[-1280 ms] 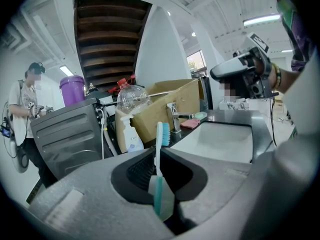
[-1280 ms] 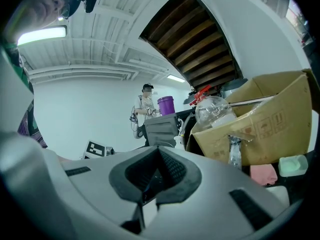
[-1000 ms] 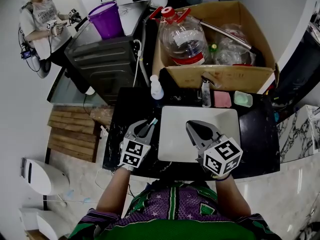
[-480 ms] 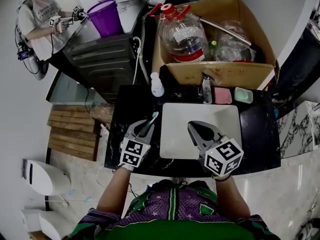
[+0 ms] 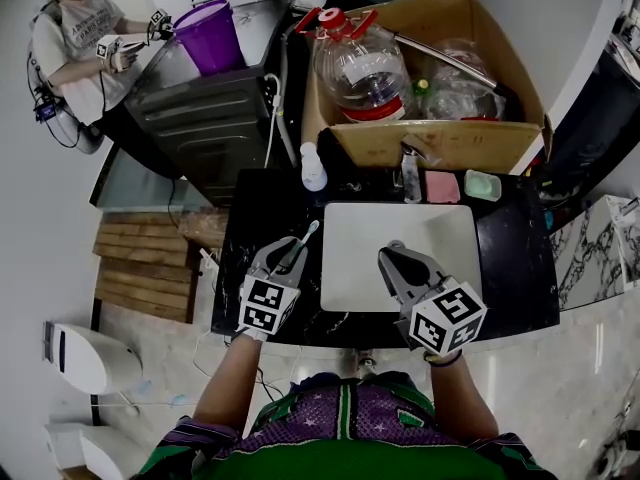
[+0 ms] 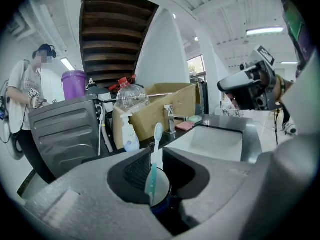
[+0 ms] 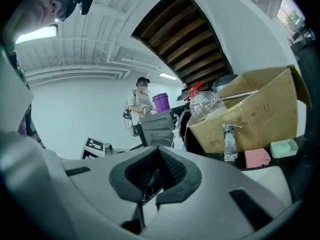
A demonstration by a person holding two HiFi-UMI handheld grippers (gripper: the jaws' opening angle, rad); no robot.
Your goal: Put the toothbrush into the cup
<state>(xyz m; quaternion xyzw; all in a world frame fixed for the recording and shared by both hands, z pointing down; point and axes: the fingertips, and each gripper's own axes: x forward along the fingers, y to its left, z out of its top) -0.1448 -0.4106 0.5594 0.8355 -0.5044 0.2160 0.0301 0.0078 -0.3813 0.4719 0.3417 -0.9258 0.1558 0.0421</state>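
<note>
- Gripping the toothbrush, the left gripper has its jaws closed narrow on the handle; the bristle head stands upright above the jaw tips.
- The teal handle runs down through the jaws toward the cup, which sits directly below them. The cup has a white inside and a blue rim.
- The lower end of the handle shows against the cup's white inside. Whether it touches the bottom cannot be told.
- In the head view the bristle head projects past the left gripper, and the gripper body hides the cup.
- The right gripper has its jaw tips together, with nothing held between them. In the head view it hovers over the near edge of the basin.
- The white basin is set in a black counter, just right of the left gripper.
- Behind the basin stands a tap, with a pink block and a green dish to its right. The dish's contents cannot be made out.
- A white pump bottle stands at the counter's back left corner.
- A cardboard box behind the counter holds a large clear bottle with a red cap, plus clear plastic items.
- A purple bucket sits on a grey cabinet to the left. Its contents are not visible.
- A person stands beside the cabinet.
</note>
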